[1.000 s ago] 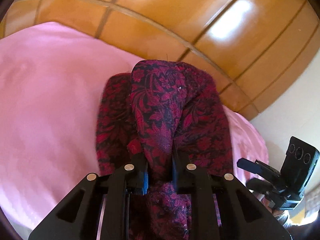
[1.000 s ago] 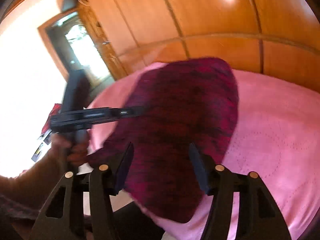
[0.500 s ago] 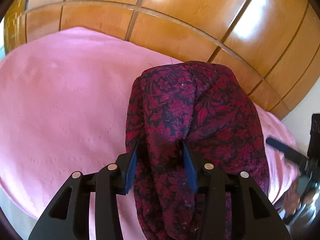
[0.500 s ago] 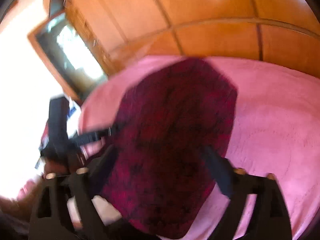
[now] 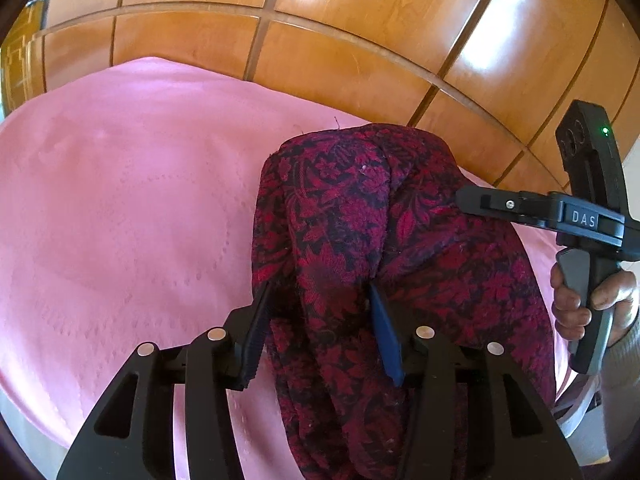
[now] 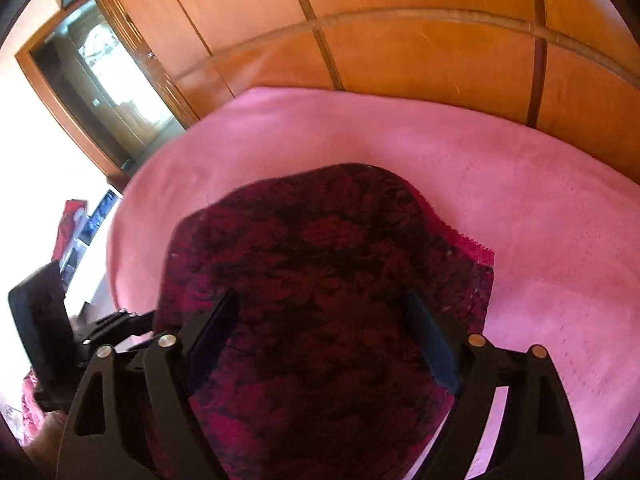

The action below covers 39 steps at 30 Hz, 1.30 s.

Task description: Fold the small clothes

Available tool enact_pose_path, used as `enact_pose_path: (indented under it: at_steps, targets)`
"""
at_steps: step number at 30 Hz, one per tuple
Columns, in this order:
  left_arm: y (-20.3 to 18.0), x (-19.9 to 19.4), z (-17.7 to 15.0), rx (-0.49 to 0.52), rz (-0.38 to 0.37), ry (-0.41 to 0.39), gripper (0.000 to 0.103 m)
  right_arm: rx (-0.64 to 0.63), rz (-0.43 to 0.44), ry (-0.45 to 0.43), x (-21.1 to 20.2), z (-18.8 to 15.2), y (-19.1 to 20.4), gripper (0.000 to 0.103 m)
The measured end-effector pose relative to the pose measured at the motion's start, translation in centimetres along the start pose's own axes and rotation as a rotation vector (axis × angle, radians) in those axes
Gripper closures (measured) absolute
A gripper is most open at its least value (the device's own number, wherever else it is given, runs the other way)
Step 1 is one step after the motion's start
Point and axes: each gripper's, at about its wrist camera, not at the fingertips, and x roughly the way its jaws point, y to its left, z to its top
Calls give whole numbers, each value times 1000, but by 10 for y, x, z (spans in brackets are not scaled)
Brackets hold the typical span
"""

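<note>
L wrist view: left gripper (image 5: 320, 304) jaws opening round a raised ridge of the red patterned garment (image 5: 400, 248), which runs lengthwise straight ahead on the pink cloth (image 5: 120, 200). R wrist view: right gripper (image 6: 324, 320) jaws closing slightly but wide apart, gripping nothing, garment directly under and ahead.

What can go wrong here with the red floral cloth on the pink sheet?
1. A raised ridge of the red floral cloth sits between the left tongs, whose jaws are opening; pulling back may drag it and undo the fold.
2. The right tongs are closing from wide above the cloth; they could bunch the flat layer.
3. A folded-under edge sticks out on the pink sheet, so the result may end up uneven.
</note>
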Motion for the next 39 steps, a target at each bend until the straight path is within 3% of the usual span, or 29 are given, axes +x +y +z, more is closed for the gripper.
enact_pose_path:
  at_steps: [2, 4, 5, 8, 14, 19, 22, 26, 29, 34, 39]
  targets:
    - [5, 0, 0, -10, -15, 3, 55, 27, 53, -59, -17, -3, -7, 14]
    - [11, 1, -1, -27, -27, 4, 55, 92, 71, -107, -29, -14, -24, 2]
    - [16, 2, -2, -42, -39, 4, 55, 131, 91, -121, -32, -21, -35, 2]
    - [27, 3, -3, -81, -87, 4, 55, 241, 175, -91, -32, -49, -62, 2]
    - [32, 5, -4, -86, -129, -3, 55, 417, 494, -17, -1, -80, -90, 2]
    - [50, 11, -8, -158, -211, -1, 53, 348, 506, 14, 32, -68, -69, 2]
    - [65, 16, -14, -228, -299, -1, 52, 332, 514, 28, 36, -63, -69, 2]
    - [50, 12, -17, -237, -358, -30, 54, 289, 503, -26, 15, -66, -64, 23]
    - [32, 9, -14, -217, -412, -38, 59, 257, 483, -88, -18, -75, -64, 28]
    - [-40, 28, 10, -81, -491, 11, 60, 262, 422, -227, -83, -97, -97, 29]
    - [-150, 69, 50, 104, -585, 74, 67, 357, 313, -392, -161, -138, -167, 30]
